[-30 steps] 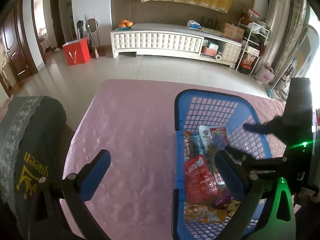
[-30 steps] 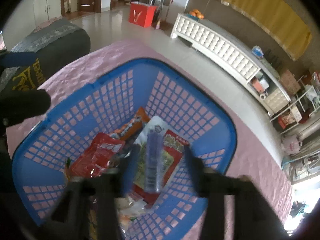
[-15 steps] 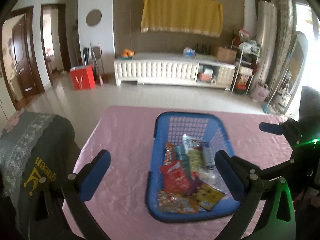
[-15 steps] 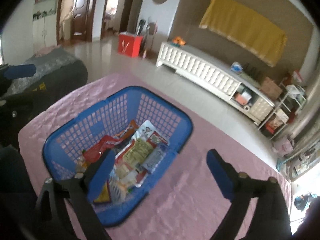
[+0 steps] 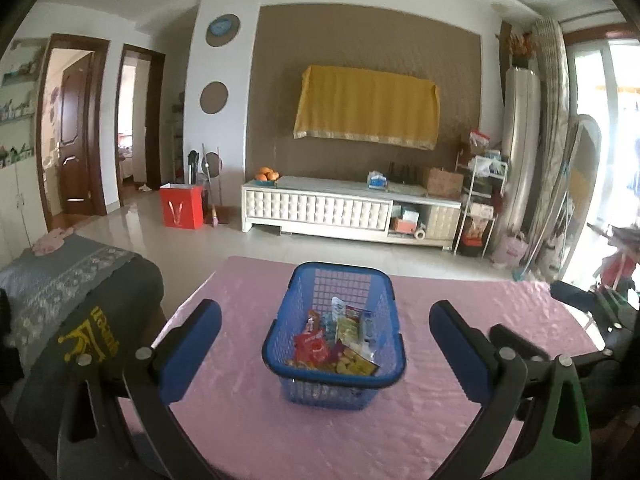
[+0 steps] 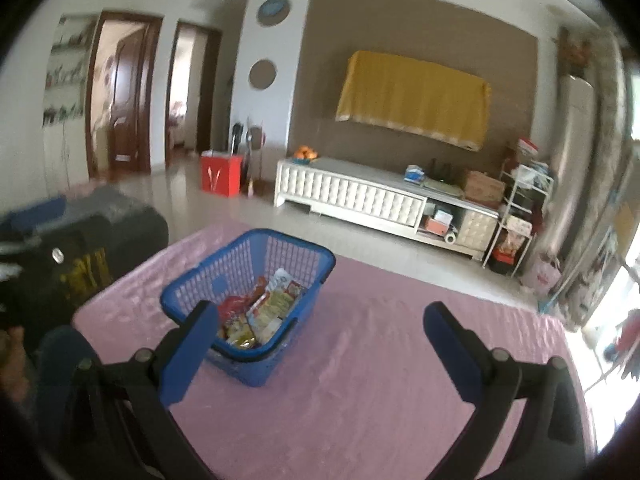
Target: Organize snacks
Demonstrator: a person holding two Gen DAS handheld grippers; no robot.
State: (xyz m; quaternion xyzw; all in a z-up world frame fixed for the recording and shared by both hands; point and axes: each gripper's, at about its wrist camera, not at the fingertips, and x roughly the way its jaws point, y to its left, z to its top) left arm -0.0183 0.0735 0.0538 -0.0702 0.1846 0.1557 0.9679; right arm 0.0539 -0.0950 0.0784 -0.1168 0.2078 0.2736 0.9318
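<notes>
A blue plastic basket (image 5: 384,296) stands on the pink tablecloth (image 5: 248,420), holding several snack packets (image 5: 336,340) in red, yellow and green wrappers. My left gripper (image 5: 326,340) is open and held back from the basket, nothing between its blue pads. In the right wrist view the basket (image 6: 224,276) lies to the left of centre with the packets (image 6: 264,308) inside. My right gripper (image 6: 320,332) has its jaws opening wide, empty, well short of the basket. The right gripper's body (image 5: 592,304) shows at the right edge of the left wrist view.
A dark chair back with a grey lace cover (image 5: 80,280) stands at the table's left side. Beyond the table lie a tiled floor, a white TV cabinet (image 5: 320,208) and a red box (image 5: 182,206). A shelf rack (image 5: 480,208) stands at the right.
Both grippers pulled back and rose away from the basket, which now looks smaller and farther off. The right gripper let go of a packet into the basket and opened wide.
</notes>
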